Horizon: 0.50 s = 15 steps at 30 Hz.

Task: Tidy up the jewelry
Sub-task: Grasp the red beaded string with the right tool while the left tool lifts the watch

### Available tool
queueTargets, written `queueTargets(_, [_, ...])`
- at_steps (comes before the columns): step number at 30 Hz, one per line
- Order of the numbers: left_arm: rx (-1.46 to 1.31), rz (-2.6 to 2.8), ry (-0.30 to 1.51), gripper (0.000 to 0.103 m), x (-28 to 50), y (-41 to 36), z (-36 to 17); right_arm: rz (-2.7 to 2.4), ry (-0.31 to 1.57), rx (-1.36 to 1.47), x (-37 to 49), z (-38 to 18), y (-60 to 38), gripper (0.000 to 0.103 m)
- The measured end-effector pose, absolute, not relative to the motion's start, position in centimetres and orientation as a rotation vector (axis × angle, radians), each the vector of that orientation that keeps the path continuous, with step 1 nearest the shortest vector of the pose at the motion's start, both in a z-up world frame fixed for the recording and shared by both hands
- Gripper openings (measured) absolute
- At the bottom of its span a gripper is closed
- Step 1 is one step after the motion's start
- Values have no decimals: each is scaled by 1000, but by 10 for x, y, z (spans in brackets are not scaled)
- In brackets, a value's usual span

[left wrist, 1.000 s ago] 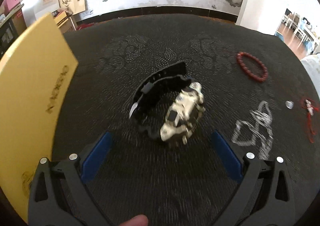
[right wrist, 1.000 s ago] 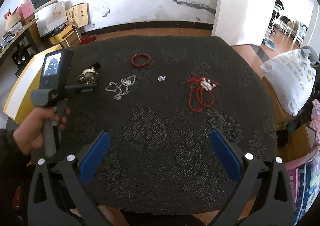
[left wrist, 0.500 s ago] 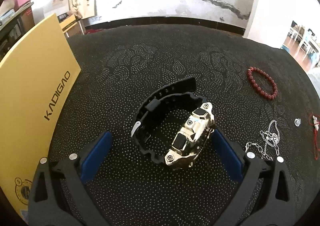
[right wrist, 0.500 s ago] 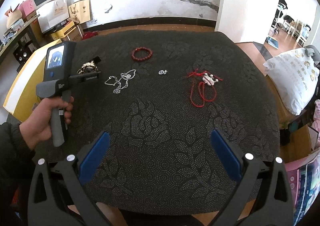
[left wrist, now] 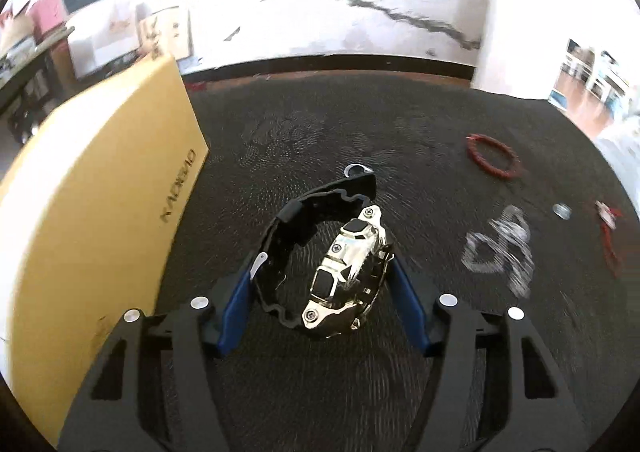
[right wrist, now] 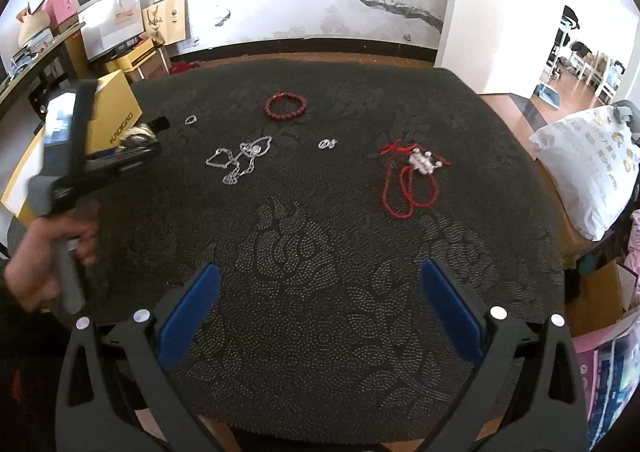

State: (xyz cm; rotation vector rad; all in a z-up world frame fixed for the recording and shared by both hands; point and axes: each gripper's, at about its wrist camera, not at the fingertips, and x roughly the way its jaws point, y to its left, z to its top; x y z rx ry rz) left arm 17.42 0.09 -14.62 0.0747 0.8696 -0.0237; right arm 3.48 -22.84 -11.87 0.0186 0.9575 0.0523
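From the left wrist, the left gripper (left wrist: 320, 288) has the watch (left wrist: 340, 264) between its blue pads, one against the black strap and the other against the gold case. The jaws are closing, about half open, and they seem to press on it, though blur makes the contact hard to judge. Just past the strap tip a small silver ring (left wrist: 357, 170) lies on the dark cloth of the table (left wrist: 320, 123). A yellow box (left wrist: 92, 203) stands at the table's left edge. Toward the right edge are a red bead bracelet (left wrist: 494, 159), a smeared silver chain (left wrist: 500, 248) and a small clear bead (left wrist: 562, 210).

From the right wrist, the right gripper (right wrist: 316, 308) hangs over the near edge with its jaws wide apart and nothing between them. At the left edge a hand (right wrist: 48, 256) grips the left gripper's handle, with the watch (right wrist: 138, 137) at its tip beside the yellow box (right wrist: 114, 111). The red bead bracelet (right wrist: 286, 105) lies toward the far edge, the silver chain (right wrist: 240, 159) left of centre, and a red cord necklace (right wrist: 408, 179) well to its right.
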Motion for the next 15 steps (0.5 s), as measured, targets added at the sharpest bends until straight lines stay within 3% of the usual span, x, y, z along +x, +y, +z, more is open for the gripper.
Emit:
queueTargets(8, [93, -124, 907, 62, 110, 8, -91, 64, 960, -28, 59, -145, -236, 97])
queueTargets(15, [102, -135, 891, 62, 89, 18, -80, 6, 1013, 37, 108, -187, -299, 97])
